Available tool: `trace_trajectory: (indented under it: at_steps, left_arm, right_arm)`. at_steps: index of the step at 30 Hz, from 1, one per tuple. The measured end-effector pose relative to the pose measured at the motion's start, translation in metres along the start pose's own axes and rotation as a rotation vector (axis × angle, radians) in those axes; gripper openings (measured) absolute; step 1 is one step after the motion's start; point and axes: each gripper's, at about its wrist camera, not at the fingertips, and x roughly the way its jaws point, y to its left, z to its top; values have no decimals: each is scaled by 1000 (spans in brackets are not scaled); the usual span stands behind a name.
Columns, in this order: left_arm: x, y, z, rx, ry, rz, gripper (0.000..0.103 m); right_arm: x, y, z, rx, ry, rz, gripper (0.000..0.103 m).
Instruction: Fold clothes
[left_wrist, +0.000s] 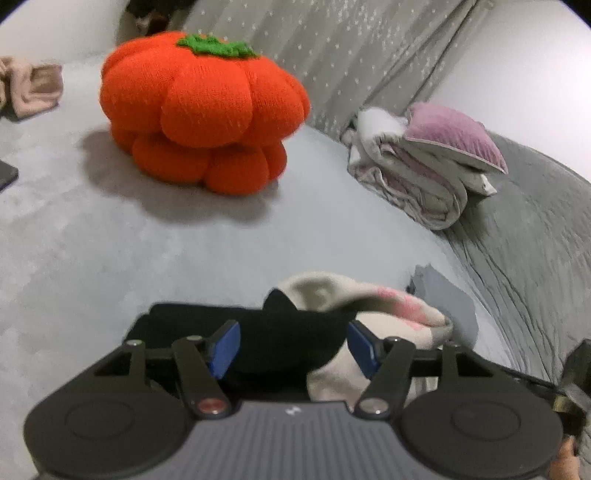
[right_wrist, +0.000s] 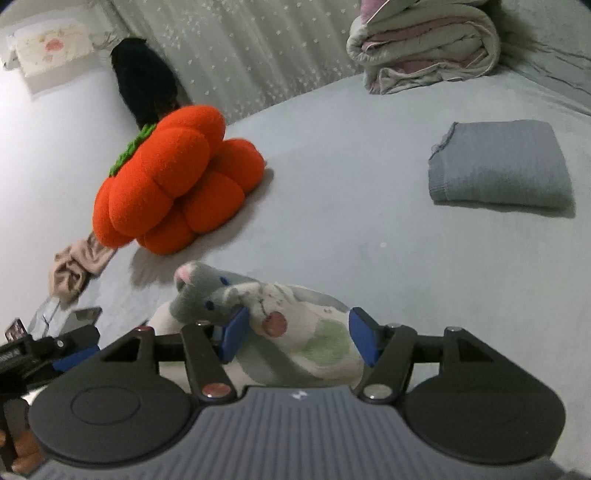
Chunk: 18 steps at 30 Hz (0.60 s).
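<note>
A small cream garment (right_wrist: 314, 343) with a grey animal figure (right_wrist: 207, 291) and a green patch lies bunched on the pale grey bed (right_wrist: 369, 258). My right gripper (right_wrist: 299, 339) stands open over it, the cloth lying loose between the blue pads (right_wrist: 233, 338). In the left wrist view the same cream cloth, with pink marks (left_wrist: 384, 299), rests beside a black piece of fabric (left_wrist: 291, 332). My left gripper (left_wrist: 294, 347) is open too, with the black fabric between its fingers, not pinched.
An orange pumpkin cushion (right_wrist: 173, 181) sits to the left and ahead. A folded grey-blue garment (right_wrist: 498, 166) lies far right, and a folded quilt (right_wrist: 424, 48) is by the curtain. A crumpled beige cloth (right_wrist: 77, 266) lies to the left.
</note>
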Motion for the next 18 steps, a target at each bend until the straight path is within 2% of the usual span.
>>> trace_trajectory:
  at_steps: [3, 7, 8, 9, 10, 12, 18]
  left_arm:
    - [7, 3, -1, -27, 42, -8, 66]
    - [10, 6, -1, -54, 61, -12, 66]
    - [11, 7, -1, -60, 65, -12, 66]
    - [12, 8, 0, -67, 68, -14, 66]
    - [12, 9, 0, -74, 72, -15, 66]
    - [13, 10, 1, -89, 79, -19, 66]
    - [10, 15, 5, -136, 79, -45, 66]
  right_arm:
    - [15, -6, -3, -36, 35, -1, 72]
    - [32, -17, -8, 41, 79, 54, 71]
    - [34, -16, -9, 53, 86, 61, 68]
    - [35, -15, -10, 60, 90, 65, 60]
    - [37, -13, -11, 67, 95, 69, 46]
    - [37, -8, -12, 71, 100, 79, 29]
    - [18, 20, -10, 48, 89, 161, 21]
